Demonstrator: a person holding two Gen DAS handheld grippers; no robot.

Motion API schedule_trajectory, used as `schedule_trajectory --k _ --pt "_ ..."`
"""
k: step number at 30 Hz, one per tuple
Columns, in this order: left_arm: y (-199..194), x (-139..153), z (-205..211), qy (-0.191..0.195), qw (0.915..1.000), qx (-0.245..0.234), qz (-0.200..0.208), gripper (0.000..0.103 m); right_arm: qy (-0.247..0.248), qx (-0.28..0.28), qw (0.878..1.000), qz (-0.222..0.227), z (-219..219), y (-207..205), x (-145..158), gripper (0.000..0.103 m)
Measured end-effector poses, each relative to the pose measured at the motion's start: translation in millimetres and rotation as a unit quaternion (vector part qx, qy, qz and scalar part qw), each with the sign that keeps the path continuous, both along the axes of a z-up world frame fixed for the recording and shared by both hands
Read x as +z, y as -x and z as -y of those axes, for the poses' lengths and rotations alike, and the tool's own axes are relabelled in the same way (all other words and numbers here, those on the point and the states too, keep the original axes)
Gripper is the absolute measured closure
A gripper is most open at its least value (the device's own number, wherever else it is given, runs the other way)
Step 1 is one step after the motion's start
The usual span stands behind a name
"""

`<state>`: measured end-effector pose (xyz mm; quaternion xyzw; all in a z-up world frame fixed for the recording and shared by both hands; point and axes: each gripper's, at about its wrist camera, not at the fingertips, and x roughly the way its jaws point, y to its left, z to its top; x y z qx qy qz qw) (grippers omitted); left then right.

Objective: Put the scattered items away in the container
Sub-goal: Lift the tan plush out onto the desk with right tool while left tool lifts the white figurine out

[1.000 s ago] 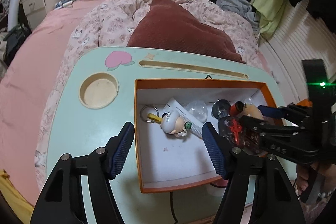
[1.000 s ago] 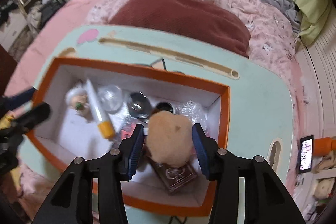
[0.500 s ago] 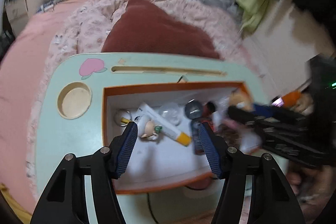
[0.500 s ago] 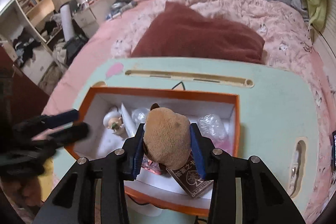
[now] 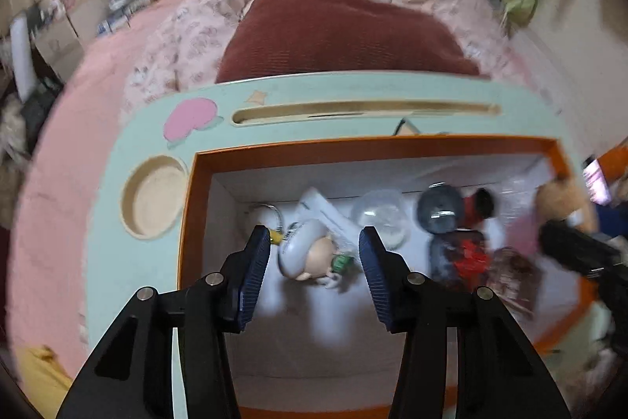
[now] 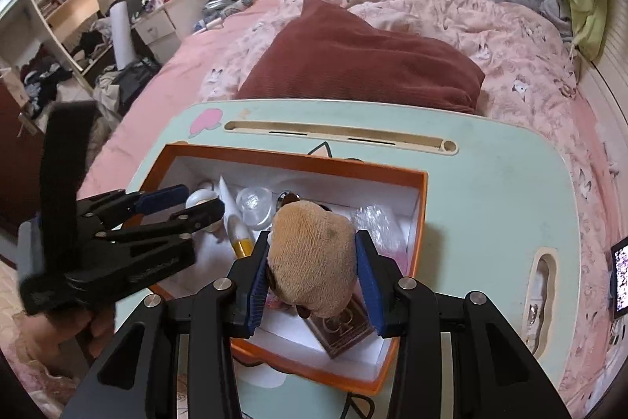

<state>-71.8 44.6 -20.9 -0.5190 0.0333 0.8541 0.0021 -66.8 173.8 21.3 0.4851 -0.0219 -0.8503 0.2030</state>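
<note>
An orange box (image 6: 422, 191) with a white inside stands on the mint lap table (image 6: 502, 183). It holds a small doll figure (image 5: 310, 254), a white tube (image 6: 235, 218), a clear dome (image 5: 378, 214), a dark round lid (image 5: 439, 213), a red item (image 5: 469, 258) and a brown card box (image 6: 339, 330). My right gripper (image 6: 312, 275) is shut on a tan plush toy (image 6: 314, 258) above the box's front right part. My left gripper (image 5: 314, 262) is open and empty above the doll figure; it also shows in the right wrist view (image 6: 184, 203).
The lap table (image 5: 117, 262) has a round cup recess (image 5: 153, 201) at the left and a long slot (image 5: 361, 110) at the back. A dark red pillow (image 6: 361, 61) and pink bedding lie behind. A phone (image 6: 620, 279) lies at the right.
My right gripper rose and drew back with the plush toy, so the box sits lower in its view. My left gripper moved over the box's left part, above the doll figure.
</note>
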Motion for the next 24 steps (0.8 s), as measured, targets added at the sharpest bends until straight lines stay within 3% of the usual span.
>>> schedule_trajectory --k 4,10,14,19,22,24 --pt "1 -3 -8 0.03 0.9995 -0.01 0.006 0.061 0.009 -0.002 1.0 0.0 -1 1 1 0.063" --pt "2 -1 -1 0.017 0.9996 -0.019 0.011 0.061 0.019 -0.007 1.0 0.003 -4 2 1 0.062" --pt "-1 16 9 -0.045 0.9989 -0.014 -0.009 0.061 0.02 -0.007 1.0 -0.002 -5 0 3 0.062" --pt "-21 58 24 -0.096 0.9938 -0.021 -0.053 0.061 0.027 -0.01 0.999 -0.018 -9 -7 14 0.062" --pt "-41 77 32 -0.138 0.988 -0.043 -0.054 0.061 0.037 -0.004 0.999 -0.024 -11 -18 23 0.062" --pt "-53 82 32 -0.144 0.9865 -0.059 -0.05 0.061 0.054 0.01 0.998 -0.021 -12 -30 29 0.062"
